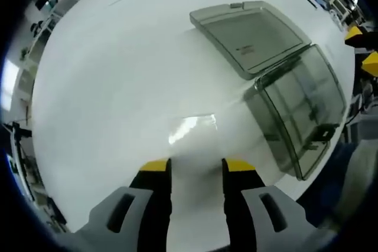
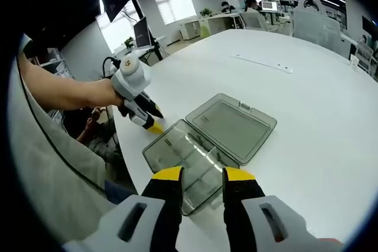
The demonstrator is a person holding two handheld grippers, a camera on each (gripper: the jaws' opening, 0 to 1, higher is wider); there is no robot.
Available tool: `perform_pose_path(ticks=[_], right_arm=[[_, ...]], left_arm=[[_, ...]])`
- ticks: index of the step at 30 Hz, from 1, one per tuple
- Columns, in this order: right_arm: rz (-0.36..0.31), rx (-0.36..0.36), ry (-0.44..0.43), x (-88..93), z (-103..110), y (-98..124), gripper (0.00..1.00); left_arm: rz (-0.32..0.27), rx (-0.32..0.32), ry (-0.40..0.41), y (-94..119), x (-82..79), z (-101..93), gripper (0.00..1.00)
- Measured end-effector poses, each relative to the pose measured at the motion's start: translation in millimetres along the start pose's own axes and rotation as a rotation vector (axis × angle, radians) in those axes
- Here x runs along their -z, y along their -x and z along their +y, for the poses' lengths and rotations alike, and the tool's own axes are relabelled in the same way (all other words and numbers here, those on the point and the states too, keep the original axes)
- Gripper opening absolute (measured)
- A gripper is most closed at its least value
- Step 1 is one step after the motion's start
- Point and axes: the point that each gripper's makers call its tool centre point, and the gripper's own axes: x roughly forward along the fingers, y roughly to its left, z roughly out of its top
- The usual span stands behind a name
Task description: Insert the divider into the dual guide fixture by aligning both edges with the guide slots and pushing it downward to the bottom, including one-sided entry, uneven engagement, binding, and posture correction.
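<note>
Both grippers [image 1: 195,166] [image 2: 202,174] gape empty; the box's [image 2: 189,160] clear divider [image 2: 208,159], probably light and stiff, wants an edge pinch.

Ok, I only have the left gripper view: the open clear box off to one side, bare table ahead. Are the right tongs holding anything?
Observer: No, the right tongs are open and empty, pointing over the near edge of the clear box.
Operator: Where does my left gripper sit relative to that box?
Observer: The left gripper is at the box's corner, tips low beside it, held by a hand.
Operator: Anything else out there?
Observer: A thin white strip lies on the table beyond the open lid.
</note>
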Motion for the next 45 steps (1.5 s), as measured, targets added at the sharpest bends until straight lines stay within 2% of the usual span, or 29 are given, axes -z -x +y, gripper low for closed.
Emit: perform_pose_path(ticks=[5,16,29,35,45], right_arm=[[-0.002,0.001,-0.005,0.0,0.1,0.7,0.22],[-0.014,-0.004,-0.016,-5.6,4.7,1.0,0.22],[-0.01,0.012,-0.03,-1.1,4.8,7.6,0.21],[-0.007,0.009,-0.036,-0.2,7.1,7.2,0.21],[-0.014,0.003,-0.03,-4.3,13.1,5.0,0.22]], left_arm=[[-0.013,0.011,-0.042,0.4,0.4,0.1,0.31],[-0.045,0.031,-0.082,2.2,1.6,0.3,0.3],[-0.073,0.062,-0.042,6.8,3.3,4.2,0.29],[-0.078,0.06,-0.047,7.5,9.1,6.1,0.29],[-0.087,0.079,-0.008,11.1,17.4,8.0,0.28]])
